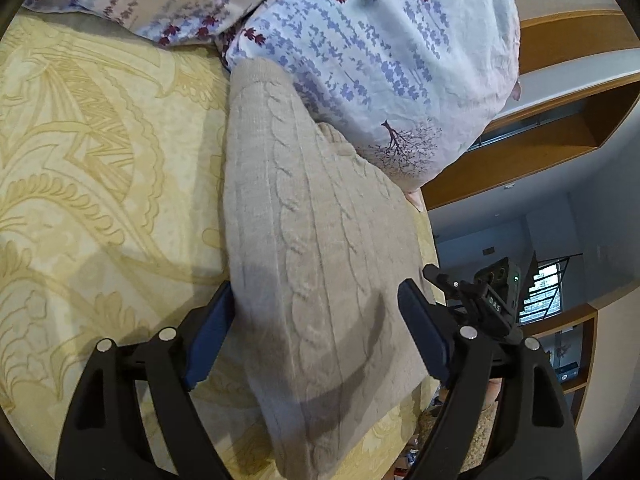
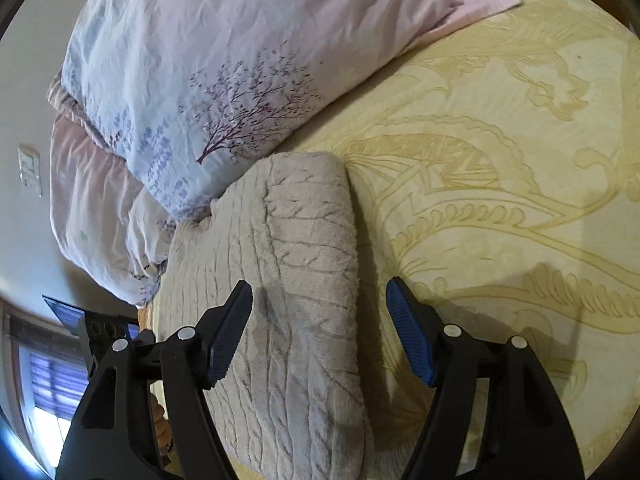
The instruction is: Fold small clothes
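Note:
A beige cable-knit sweater (image 1: 312, 240) lies folded into a long, narrow shape on the yellow patterned bedspread (image 1: 100, 160). My left gripper (image 1: 316, 304) is open, its blue-padded fingers straddling the sweater's near end just above it. In the right wrist view the same sweater (image 2: 296, 280) shows a thick folded edge on its right side. My right gripper (image 2: 320, 308) is open and hovers over that folded edge, holding nothing. The far end of the sweater touches the pillow.
A floral pillow (image 1: 360, 60) in pale blue and pink lies at the head of the bed, also in the right wrist view (image 2: 192, 80). The bed's edge (image 1: 432, 272) runs close beside the sweater. Wooden shelves (image 1: 560, 140) and a window (image 1: 540, 292) lie beyond.

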Tool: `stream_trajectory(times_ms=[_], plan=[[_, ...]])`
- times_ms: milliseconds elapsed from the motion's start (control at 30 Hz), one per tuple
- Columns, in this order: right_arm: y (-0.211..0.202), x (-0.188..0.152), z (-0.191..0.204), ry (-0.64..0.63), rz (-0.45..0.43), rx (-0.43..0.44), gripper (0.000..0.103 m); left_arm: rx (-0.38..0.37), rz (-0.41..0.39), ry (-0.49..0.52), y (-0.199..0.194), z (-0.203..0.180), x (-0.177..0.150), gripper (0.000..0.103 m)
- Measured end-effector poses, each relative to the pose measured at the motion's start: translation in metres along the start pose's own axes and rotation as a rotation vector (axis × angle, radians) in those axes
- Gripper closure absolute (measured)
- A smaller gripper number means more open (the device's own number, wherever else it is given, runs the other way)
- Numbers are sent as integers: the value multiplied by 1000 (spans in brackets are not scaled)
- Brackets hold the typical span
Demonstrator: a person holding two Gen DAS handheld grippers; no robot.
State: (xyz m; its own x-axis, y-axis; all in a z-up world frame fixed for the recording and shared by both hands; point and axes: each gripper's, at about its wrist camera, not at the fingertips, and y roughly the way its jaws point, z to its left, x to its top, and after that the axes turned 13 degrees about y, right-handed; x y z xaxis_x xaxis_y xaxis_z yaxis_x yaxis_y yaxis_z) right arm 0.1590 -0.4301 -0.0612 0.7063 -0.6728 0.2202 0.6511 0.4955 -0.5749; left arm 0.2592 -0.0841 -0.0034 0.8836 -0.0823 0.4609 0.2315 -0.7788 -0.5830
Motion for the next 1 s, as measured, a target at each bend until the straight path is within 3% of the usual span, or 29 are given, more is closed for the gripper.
stream_trajectory(times_ms=[167, 233, 367, 433, 500, 667, 1000], plan=[[7, -3, 5, -26, 49, 45, 32, 1, 4, 8, 7, 0, 2, 22], [12, -5, 7, -32, 83, 71, 41, 2, 2, 10, 9, 0, 4, 22], [18, -10, 12, -57, 109, 88, 46, 3, -1, -1, 10, 1, 3, 33], [19, -11, 10, -48, 120, 107, 56, -8, -5, -16, 10, 3, 3, 37], [18, -14, 7, -32, 131, 140, 64, -25, -17, -26, 7, 4, 2, 48], [11, -22, 13, -31, 114, 171, 70, -67, -52, -19, -7, 3, 0, 62], [16, -67, 68, -177, 125, 177, 74, -31, -65, 34, -67, 12, -21, 64]])
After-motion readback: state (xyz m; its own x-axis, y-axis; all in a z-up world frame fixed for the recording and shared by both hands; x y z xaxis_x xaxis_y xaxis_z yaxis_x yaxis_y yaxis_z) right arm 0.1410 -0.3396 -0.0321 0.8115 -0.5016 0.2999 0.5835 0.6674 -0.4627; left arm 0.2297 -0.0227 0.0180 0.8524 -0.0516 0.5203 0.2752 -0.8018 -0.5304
